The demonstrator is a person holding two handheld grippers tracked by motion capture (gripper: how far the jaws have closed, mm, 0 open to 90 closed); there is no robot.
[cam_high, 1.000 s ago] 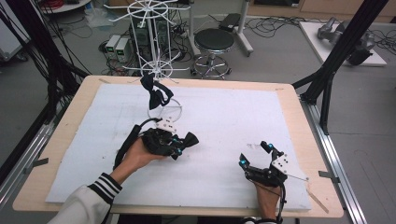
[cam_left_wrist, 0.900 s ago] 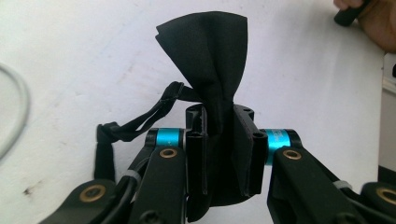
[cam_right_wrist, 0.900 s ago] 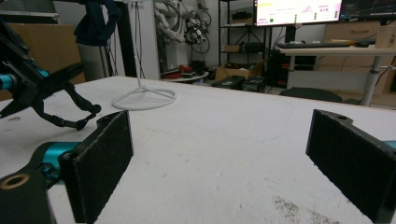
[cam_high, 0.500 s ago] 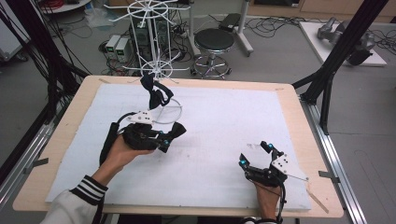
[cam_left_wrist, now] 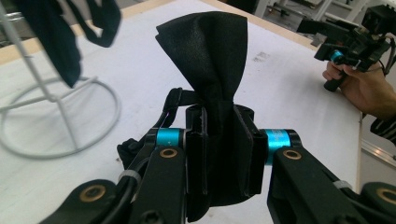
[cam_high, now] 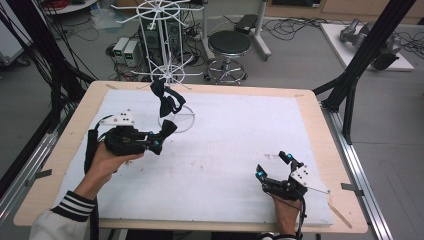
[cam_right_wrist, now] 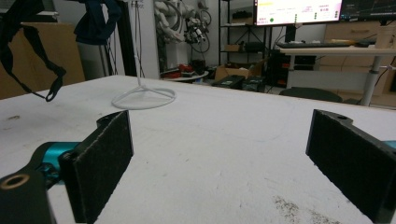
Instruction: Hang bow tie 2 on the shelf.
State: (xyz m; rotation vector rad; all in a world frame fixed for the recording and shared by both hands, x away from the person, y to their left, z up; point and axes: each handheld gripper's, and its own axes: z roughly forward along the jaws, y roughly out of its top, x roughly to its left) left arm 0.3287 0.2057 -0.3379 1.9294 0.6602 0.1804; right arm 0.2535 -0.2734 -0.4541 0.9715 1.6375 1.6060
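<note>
My left gripper point(cam_high: 160, 140) is shut on a black bow tie point(cam_high: 169, 127), held above the white table sheet point(cam_high: 235, 135) at left of centre. In the left gripper view the bow tie point(cam_left_wrist: 205, 51) fans up out of the gripper point(cam_left_wrist: 219, 135), pinched at its knot between the pads. A white wire rack point(cam_high: 165, 45) stands at the table's far edge, its ring base point(cam_high: 176, 119) just beyond the gripper. A second black tie point(cam_high: 165, 100) hangs on it. My right gripper point(cam_high: 272, 165) rests near the front right, open with nothing between its pads point(cam_right_wrist: 100, 163).
The rack's ring base point(cam_right_wrist: 144, 98) lies far ahead in the right gripper view. A stool point(cam_high: 229, 45) and cables are on the floor behind the table. Black frame posts point(cam_high: 360, 60) rise at the right. The table's wooden edge point(cam_high: 330, 150) borders the sheet.
My left hand has carried the bow tie leftward and a little up, ending beside the rack's base. The right gripper has stayed where it was.
</note>
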